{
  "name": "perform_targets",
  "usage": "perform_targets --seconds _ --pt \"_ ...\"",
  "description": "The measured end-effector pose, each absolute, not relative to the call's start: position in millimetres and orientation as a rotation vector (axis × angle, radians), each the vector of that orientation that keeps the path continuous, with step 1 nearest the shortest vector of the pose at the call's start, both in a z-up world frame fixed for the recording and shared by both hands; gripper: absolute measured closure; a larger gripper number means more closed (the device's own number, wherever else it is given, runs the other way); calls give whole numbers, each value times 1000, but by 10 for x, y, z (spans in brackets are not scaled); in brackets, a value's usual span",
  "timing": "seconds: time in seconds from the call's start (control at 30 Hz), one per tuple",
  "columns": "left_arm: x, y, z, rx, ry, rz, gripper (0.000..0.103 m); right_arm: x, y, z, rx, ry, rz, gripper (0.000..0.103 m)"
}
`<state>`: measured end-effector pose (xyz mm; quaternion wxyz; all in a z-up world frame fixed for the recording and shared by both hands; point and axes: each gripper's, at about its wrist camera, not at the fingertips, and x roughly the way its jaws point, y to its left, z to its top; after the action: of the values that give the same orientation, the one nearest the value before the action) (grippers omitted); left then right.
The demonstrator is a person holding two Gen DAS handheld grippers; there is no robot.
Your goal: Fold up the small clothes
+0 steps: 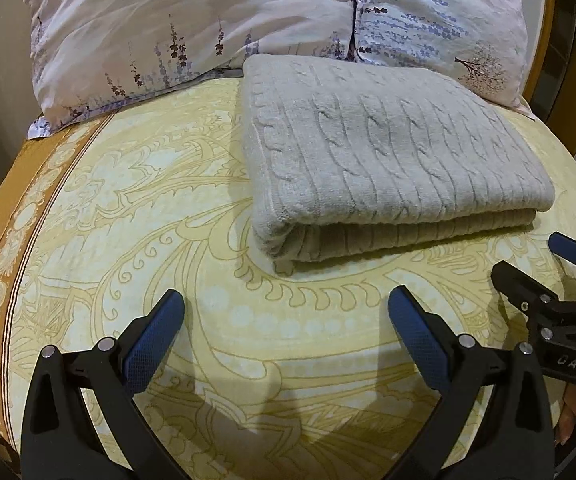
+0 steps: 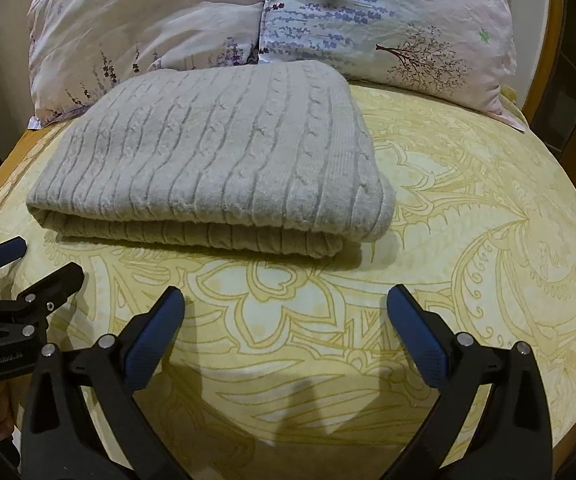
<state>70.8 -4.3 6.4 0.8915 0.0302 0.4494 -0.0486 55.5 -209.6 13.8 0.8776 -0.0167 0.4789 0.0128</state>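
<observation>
Your left gripper (image 1: 286,306) and right gripper (image 2: 286,306) both hung over the yellow patterned bed sheet (image 1: 136,216) with jaws spread wide and empty. The grey cable-knit sweater (image 1: 383,152) lay folded on the bed just ahead of them, its far edge against the floral pillows (image 1: 192,28).

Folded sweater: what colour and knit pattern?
Pale grey cable knit sweater; clearest in the left wrist view.
</observation>
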Motion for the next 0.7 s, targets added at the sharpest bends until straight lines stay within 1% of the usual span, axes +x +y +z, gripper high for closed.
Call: perform_targets --seconds 0.7 --pt "710 -44 64 61 929 -100 1 554 -2109 137 -33 997 29 2"
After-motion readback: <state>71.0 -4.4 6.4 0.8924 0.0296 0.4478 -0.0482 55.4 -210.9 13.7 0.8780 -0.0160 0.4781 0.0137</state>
